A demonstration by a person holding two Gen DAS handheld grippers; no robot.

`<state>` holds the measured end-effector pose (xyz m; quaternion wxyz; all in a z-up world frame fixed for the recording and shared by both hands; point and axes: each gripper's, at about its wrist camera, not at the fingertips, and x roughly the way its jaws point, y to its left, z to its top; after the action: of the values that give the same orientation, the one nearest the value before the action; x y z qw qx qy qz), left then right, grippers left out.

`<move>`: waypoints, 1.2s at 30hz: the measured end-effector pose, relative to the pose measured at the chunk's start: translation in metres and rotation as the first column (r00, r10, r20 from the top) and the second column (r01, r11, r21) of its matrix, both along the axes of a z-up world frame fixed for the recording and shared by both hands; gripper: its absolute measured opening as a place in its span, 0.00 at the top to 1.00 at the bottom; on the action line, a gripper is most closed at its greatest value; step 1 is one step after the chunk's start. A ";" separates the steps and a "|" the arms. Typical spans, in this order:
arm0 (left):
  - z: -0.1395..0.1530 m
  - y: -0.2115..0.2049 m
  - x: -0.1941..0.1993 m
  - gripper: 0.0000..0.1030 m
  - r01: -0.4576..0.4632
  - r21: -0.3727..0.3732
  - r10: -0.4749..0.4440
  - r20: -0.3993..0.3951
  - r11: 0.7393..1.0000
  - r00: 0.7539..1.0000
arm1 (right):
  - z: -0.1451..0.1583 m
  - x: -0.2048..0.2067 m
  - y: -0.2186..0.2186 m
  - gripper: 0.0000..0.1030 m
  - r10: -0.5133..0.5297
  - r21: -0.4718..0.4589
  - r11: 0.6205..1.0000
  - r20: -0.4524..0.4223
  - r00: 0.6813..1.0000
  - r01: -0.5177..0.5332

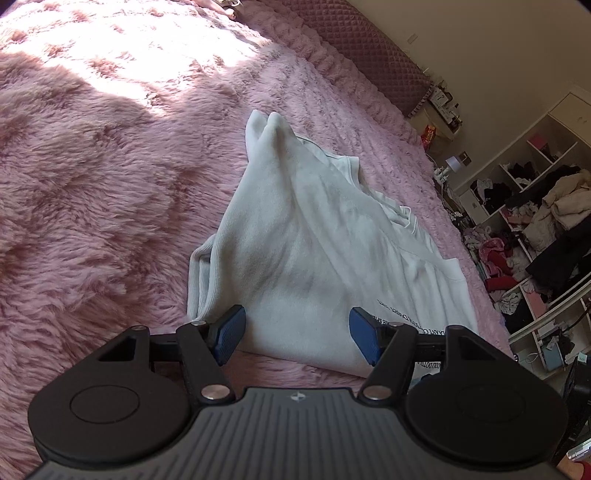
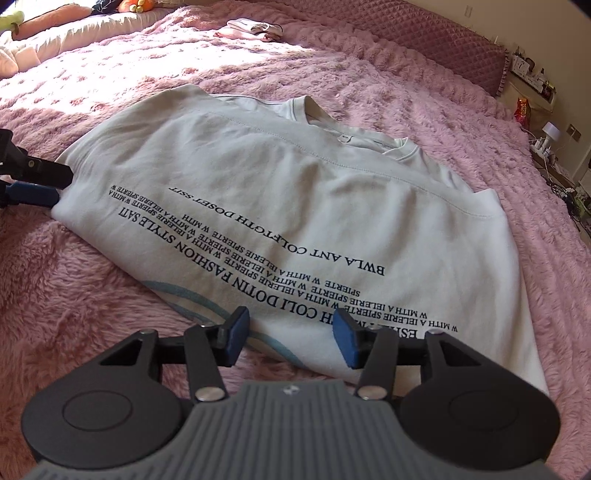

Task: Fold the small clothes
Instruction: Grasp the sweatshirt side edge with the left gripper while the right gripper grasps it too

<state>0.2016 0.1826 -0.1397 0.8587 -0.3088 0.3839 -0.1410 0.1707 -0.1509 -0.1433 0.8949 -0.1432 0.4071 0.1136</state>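
Note:
A white T-shirt (image 2: 295,206) with black printed lettering lies on a pink fluffy bed cover (image 2: 92,295), partly folded, collar at the far side. In the left wrist view the shirt (image 1: 303,236) is seen from its side, with a raised fold at the far end. My left gripper (image 1: 297,332) is open, its blue pads either side of the shirt's near edge. It also shows at the left edge of the right wrist view (image 2: 48,184), at the shirt's left corner. My right gripper (image 2: 291,339) is open over the shirt's near hem.
A dark pink quilted headboard (image 1: 369,48) runs along the far side of the bed. White shelves (image 1: 535,221) full of clothes stand to the right. A small folded pink garment (image 2: 255,29) and pillows (image 2: 55,33) lie at the far end of the bed.

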 end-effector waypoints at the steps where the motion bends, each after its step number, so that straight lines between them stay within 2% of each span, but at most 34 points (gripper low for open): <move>1: 0.006 0.005 -0.001 0.27 -0.003 -0.020 0.003 0.014 1.000 1.000 | 0.005 -0.002 0.002 0.54 -0.004 0.016 1.000 0.012 1.000 0.004; 3: 0.020 0.016 -0.001 0.27 -0.017 -0.043 0.019 0.055 0.999 0.998 | 0.018 -0.007 0.009 0.53 0.019 0.067 0.997 0.042 0.999 -0.022; 6: 0.035 0.032 0.009 0.25 -0.034 -0.055 0.037 0.064 0.998 0.997 | 0.031 -0.018 0.039 0.45 0.105 0.072 0.991 0.124 0.987 -0.115; 9: 0.039 0.046 0.029 0.25 -0.040 -0.015 0.040 0.040 0.999 0.998 | 0.031 -0.025 0.081 0.43 0.223 0.048 0.971 0.179 0.958 -0.235; 12: 0.030 0.058 0.046 0.25 -0.050 -0.060 0.050 -0.008 0.997 0.999 | 0.022 -0.031 0.121 0.43 0.333 0.028 0.939 0.177 0.926 -0.343; 14: 0.020 0.066 0.058 0.25 -0.069 -0.099 0.065 -0.040 0.993 0.997 | 0.011 -0.038 0.147 0.44 0.393 -0.068 0.919 0.209 0.895 -0.388; 17: 0.002 0.074 0.077 0.25 -0.094 -0.165 0.080 -0.088 0.982 0.993 | -0.004 -0.043 0.174 0.43 0.456 -0.214 0.886 0.251 0.854 -0.411; 19: -0.011 0.075 0.090 0.25 -0.101 -0.189 0.081 -0.112 0.977 0.990 | -0.015 -0.043 0.189 0.43 0.504 -0.292 0.851 0.221 0.835 -0.436; 21: -0.021 0.072 0.102 0.25 -0.098 -0.205 0.073 -0.129 0.974 0.989 | -0.022 -0.044 0.198 0.43 0.521 -0.330 0.836 0.226 0.823 -0.438; 24: -0.030 0.068 0.120 0.25 -0.078 -0.237 0.050 -0.123 0.968 0.991 | -0.032 -0.048 0.216 0.43 0.558 -0.424 0.803 0.283 0.780 -0.420; 32: -0.039 0.063 0.182 0.25 -0.026 -0.319 -0.026 -0.158 0.947 0.987 | -0.040 -0.034 0.249 0.43 0.576 -0.490 0.787 0.367 0.731 -0.374; 36: -0.046 0.054 0.206 0.25 -0.039 -0.337 -0.015 -0.155 0.941 0.988 | -0.046 -0.033 0.259 0.43 0.589 -0.532 0.773 0.398 0.703 -0.346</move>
<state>0.4075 0.2364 -0.1856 0.7611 -0.4645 0.4175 -0.1752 0.1381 0.1078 -0.1897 0.8586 -0.4585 0.0983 0.2073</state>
